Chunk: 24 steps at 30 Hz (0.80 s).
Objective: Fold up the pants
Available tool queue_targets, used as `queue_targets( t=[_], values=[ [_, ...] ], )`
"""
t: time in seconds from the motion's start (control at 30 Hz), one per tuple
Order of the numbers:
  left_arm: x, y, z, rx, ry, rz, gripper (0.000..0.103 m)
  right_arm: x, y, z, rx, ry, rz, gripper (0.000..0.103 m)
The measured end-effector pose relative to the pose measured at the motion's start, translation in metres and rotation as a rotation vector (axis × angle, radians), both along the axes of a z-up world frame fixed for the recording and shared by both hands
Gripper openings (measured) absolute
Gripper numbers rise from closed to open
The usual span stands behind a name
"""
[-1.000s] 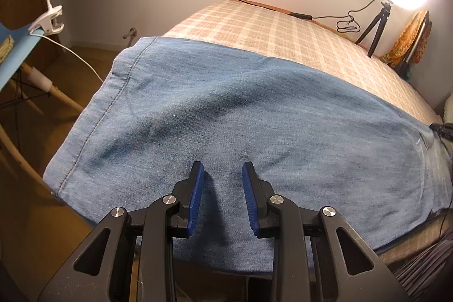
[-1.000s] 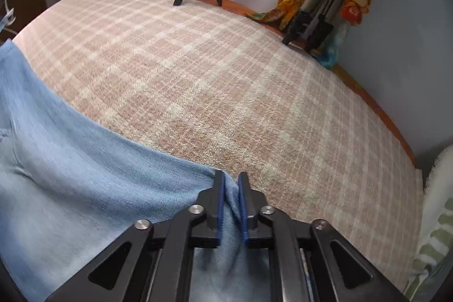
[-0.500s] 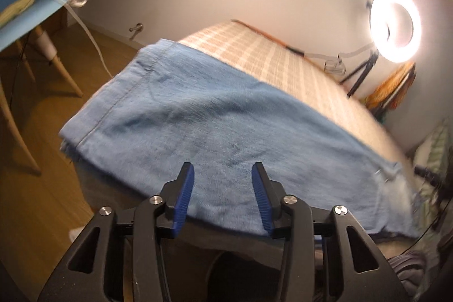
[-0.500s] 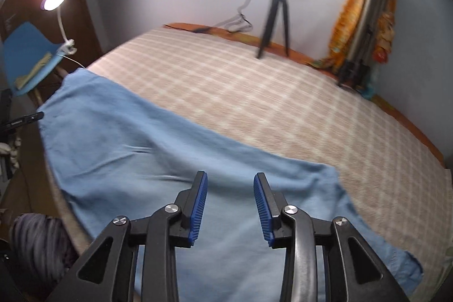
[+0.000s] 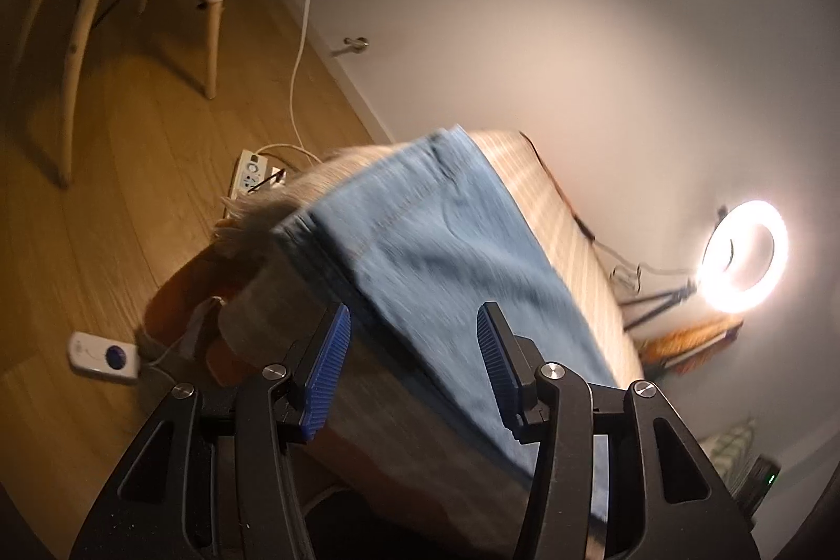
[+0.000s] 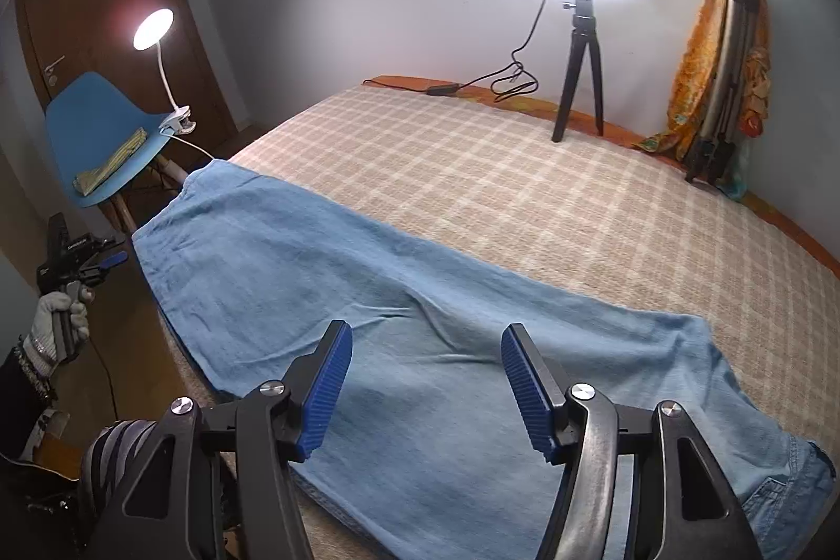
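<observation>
Light blue denim pants lie flat along the near edge of the bed, leg hem at the far left, waist at the lower right. My right gripper is open and empty, raised above the middle of the pants. My left gripper is open and empty, held off the bed's end and looking along the pants from the hem side. It also shows small in the right wrist view, in a gloved hand left of the bed.
The bed has a beige checked cover. A ring light on a tripod stands on its far side, with a fabric-draped stand at the right. A blue chair with a clip lamp stands left. A power strip lies on the wooden floor.
My right gripper let go of the pants, opened wide and lifted back. My left gripper opened wider and swung away left, off the bed's end.
</observation>
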<state>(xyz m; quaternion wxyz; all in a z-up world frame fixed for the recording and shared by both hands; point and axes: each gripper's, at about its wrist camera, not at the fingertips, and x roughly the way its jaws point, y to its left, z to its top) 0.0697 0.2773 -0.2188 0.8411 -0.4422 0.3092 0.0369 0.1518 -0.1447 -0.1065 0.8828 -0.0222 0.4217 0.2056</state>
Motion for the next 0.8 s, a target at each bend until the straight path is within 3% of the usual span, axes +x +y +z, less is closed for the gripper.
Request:
queue_targets(
  t=[0.27, 0.47, 0.67, 0.8],
  values=[
    [0.003, 0.016, -0.019, -0.104, 0.004, 0.051, 0.049, 0.001, 0.017, 0.004, -0.009, 0.007, 0.003, 0.062],
    [0.005, 0.018, -0.022, -0.055, 0.008, 0.067, 0.049, 0.002, 0.030, 0.006, -0.010, -0.002, 0.007, 0.062],
    [0.007, 0.023, -0.032, -0.099, -0.007, 0.071, 0.049, 0.007, 0.048, 0.004, 0.012, 0.017, 0.019, 0.062],
    [0.002, 0.027, -0.035, -0.156, -0.067, 0.100, 0.049, 0.012, 0.063, 0.006, 0.012, 0.016, 0.040, 0.062]
  ],
)
